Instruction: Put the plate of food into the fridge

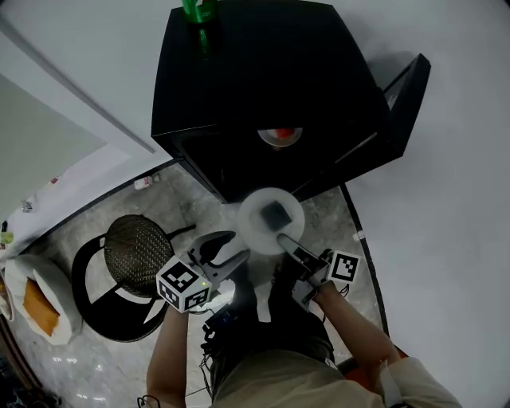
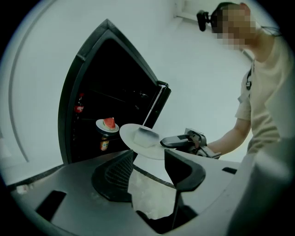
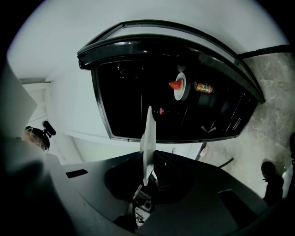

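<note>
Plate of food (image 1: pixel 259 209) clamped by right hand-held gripper (image 1: pixel 284 240), before open fridge (image 1: pixel 271 80); left hand-held gripper (image 1: pixel 241 245) agape, empty

Speckled floor (image 1: pixel 88 366): black fridge (image 1: pixel 271 72), wicker chair (image 1: pixel 137 245). Inside fridge: small plate (image 1: pixel 280 137) with red food. Fridge top: green bottle (image 1: pixel 199 9).

Left gripper (image 1: pixel 227 251) spread (empty), right gripper (image 1: pixel 285 241) clamped

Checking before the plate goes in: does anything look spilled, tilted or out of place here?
Nothing stands out. The white plate sits level, pinched at its rim by the right tool, its food centred and nothing spilled. The fridge door stands open; the left tool is open and empty.
</note>
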{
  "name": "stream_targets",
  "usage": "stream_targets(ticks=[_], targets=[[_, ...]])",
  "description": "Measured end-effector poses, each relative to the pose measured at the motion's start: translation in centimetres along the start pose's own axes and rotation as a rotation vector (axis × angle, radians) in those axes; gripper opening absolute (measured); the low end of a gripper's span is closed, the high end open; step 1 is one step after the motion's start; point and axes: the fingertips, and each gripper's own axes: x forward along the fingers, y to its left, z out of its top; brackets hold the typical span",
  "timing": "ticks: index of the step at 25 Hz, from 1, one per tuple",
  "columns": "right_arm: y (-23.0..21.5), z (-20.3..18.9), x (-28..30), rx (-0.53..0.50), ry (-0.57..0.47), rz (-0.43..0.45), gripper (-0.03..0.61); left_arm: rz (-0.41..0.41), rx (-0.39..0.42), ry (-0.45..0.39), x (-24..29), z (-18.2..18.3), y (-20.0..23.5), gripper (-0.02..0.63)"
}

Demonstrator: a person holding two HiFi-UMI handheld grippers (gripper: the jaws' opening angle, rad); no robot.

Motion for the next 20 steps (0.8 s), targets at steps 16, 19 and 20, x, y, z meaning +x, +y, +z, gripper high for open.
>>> stream_targets(ticks=[16, 19, 20], targets=[[-5.1, 0.0, 0.4, -0.052, 0.056, -0.015, 0.046, -0.204, -0.341, -0.097, 6.2, -4.6, 2.0, 0.219], [-6.2, -0.1, 0.6, -0.057, 0.068, -0.019, 0.046, -0.208, -0.374, -0.105, 7.1, -5.6, 2.4, 0.218], [-6.5, -0.1, 0.7, -0.060, 0.071, -0.018, 0.046, -0.208, -0.386, -0.108, 7.3, -5.8, 2.5, 0.214]])
